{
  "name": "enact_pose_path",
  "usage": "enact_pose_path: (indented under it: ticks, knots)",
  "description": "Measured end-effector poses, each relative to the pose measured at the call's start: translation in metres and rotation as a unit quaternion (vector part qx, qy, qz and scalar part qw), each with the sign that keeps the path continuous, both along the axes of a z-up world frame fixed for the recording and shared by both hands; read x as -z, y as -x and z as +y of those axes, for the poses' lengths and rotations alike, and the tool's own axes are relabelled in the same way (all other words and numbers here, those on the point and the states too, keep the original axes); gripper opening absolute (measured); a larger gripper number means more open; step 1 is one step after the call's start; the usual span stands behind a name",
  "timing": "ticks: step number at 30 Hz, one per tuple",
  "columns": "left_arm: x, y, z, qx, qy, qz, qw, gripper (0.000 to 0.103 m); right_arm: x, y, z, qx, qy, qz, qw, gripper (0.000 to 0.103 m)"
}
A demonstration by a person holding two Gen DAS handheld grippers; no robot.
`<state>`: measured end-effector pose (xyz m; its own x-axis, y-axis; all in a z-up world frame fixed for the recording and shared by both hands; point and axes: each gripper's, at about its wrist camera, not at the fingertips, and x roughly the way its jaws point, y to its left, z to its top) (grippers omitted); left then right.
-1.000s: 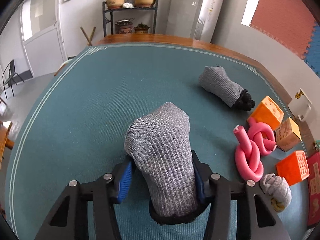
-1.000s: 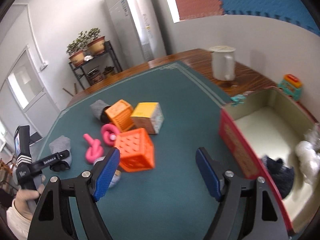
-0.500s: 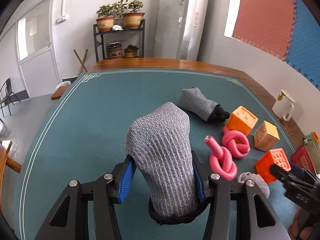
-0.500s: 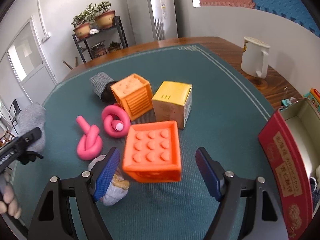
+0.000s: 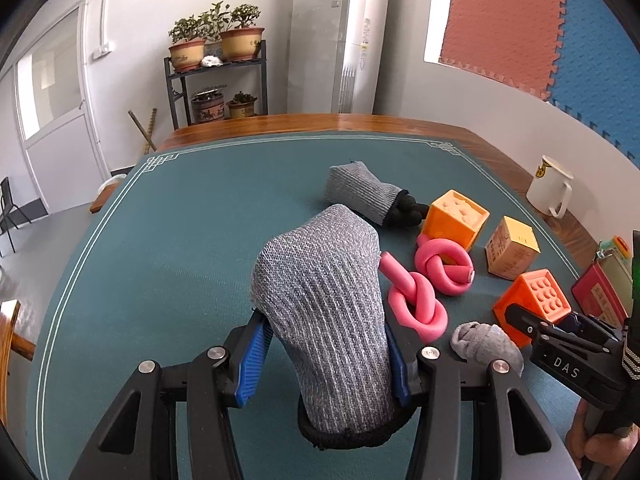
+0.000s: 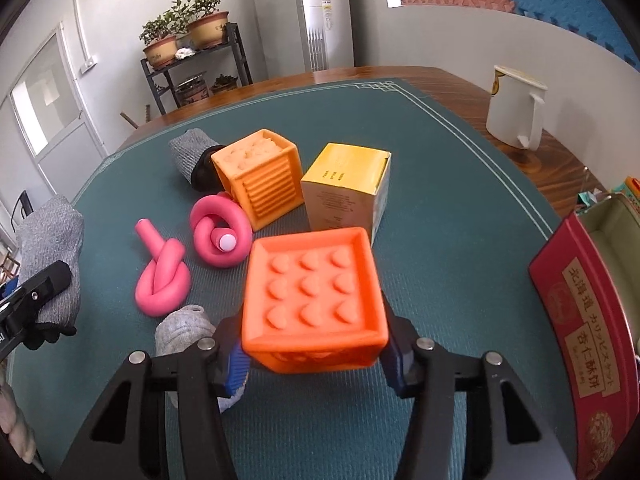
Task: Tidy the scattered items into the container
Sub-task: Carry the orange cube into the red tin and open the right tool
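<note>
My left gripper (image 5: 326, 364) is shut on a grey knitted glove (image 5: 324, 308) and holds it above the green mat; the glove also shows at the left edge of the right wrist view (image 6: 50, 240). My right gripper (image 6: 316, 360) has its jaws around the orange studded cube (image 6: 314, 296), touching or nearly touching its sides. The red tin container (image 6: 580, 320) stands open at the right. On the mat lie two pink foam knots (image 6: 162, 276) (image 6: 220, 232), a second orange cube (image 6: 260, 178), a yellow box (image 6: 346, 188), a second grey glove (image 5: 364, 192) and a balled grey sock (image 5: 486, 344).
A white mug (image 6: 514, 114) stands on the wooden table edge at the far right. A small colourful toy (image 5: 616, 248) lies behind the tin. A plant shelf (image 5: 216, 80) stands beyond the table. The green mat (image 5: 180, 240) is bare to the left.
My left gripper has risen and tilted with the glove in it. My right gripper has moved forward and closed in around the orange studded cube.
</note>
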<state>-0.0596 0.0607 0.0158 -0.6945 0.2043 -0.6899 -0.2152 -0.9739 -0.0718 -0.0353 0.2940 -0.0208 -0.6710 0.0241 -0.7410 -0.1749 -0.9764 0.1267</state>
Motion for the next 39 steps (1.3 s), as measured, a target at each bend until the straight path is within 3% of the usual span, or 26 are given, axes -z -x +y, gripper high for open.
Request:
enact_pose_path:
  ticks: [12, 23, 39]
  knots:
    - [-0.005, -0.011, 0.011, 0.007, 0.018, 0.026, 0.9995, 0.053, -0.026, -0.031, 0.014, 0.036, 0.001, 0.069, 0.997, 0.056]
    - [-0.013, -0.023, 0.015, 0.020, 0.019, 0.040, 0.9988, 0.053, -0.074, -0.095, 0.053, 0.134, -0.030, 0.144, 0.980, 0.057]
    - [-0.019, -0.042, 0.035, 0.043, 0.024, 0.054, 0.9973, 0.053, -0.083, -0.169, 0.134, 0.271, -0.041, 0.149, 0.950, 0.057]
